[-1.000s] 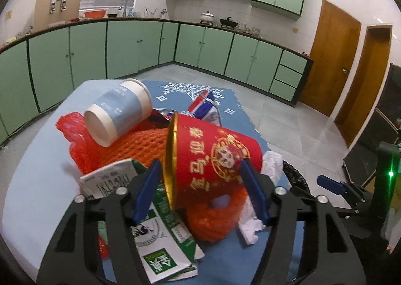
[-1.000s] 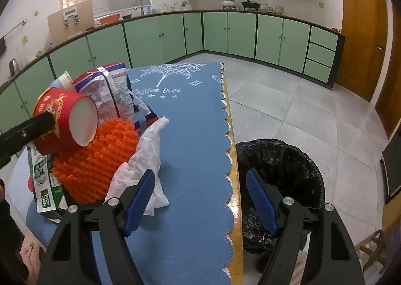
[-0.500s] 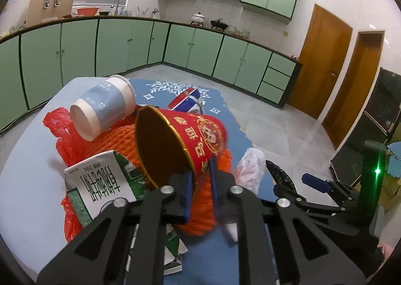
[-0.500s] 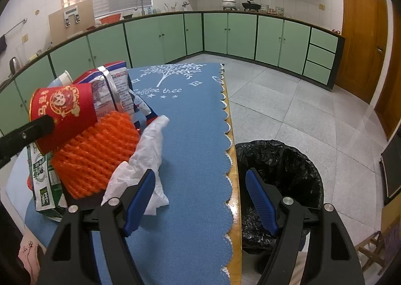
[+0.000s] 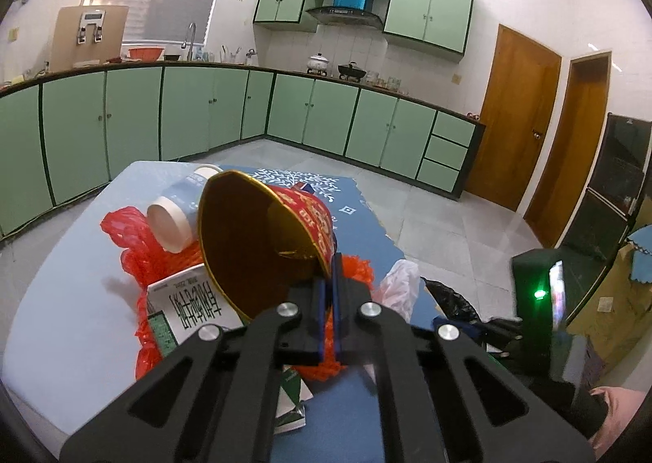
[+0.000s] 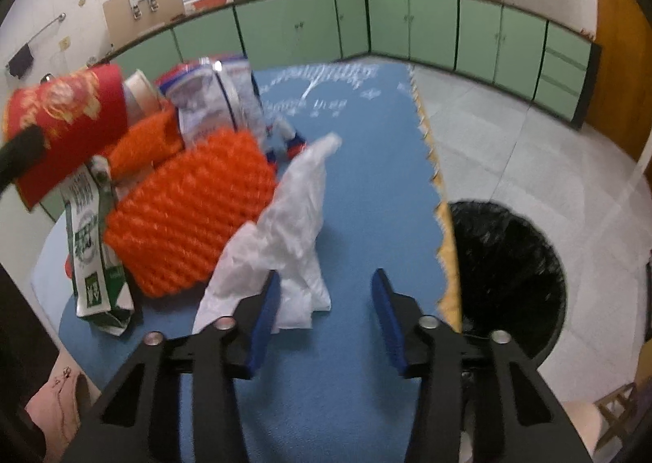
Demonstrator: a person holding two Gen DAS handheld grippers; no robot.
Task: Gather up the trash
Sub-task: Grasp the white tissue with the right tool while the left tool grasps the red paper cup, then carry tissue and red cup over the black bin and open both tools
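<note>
Left tool (image 5: 329,292): fingers pressed together on the rim of the red paper cup (image 5: 265,239), pinching its wall. Cup is raised above the trash pile, mouth toward the camera. Right tool (image 6: 326,312): spread, holding nothing, low over the blue surface (image 6: 366,177), just beside the white plastic bag (image 6: 289,230). Orange foam net (image 6: 187,214) touches the bag. Black-lined bin (image 6: 505,271) stands at the surface edge.

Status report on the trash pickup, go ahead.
Left gripper shut on red cup rim. Right gripper open beside white bag. Bin unobstructed.
</note>
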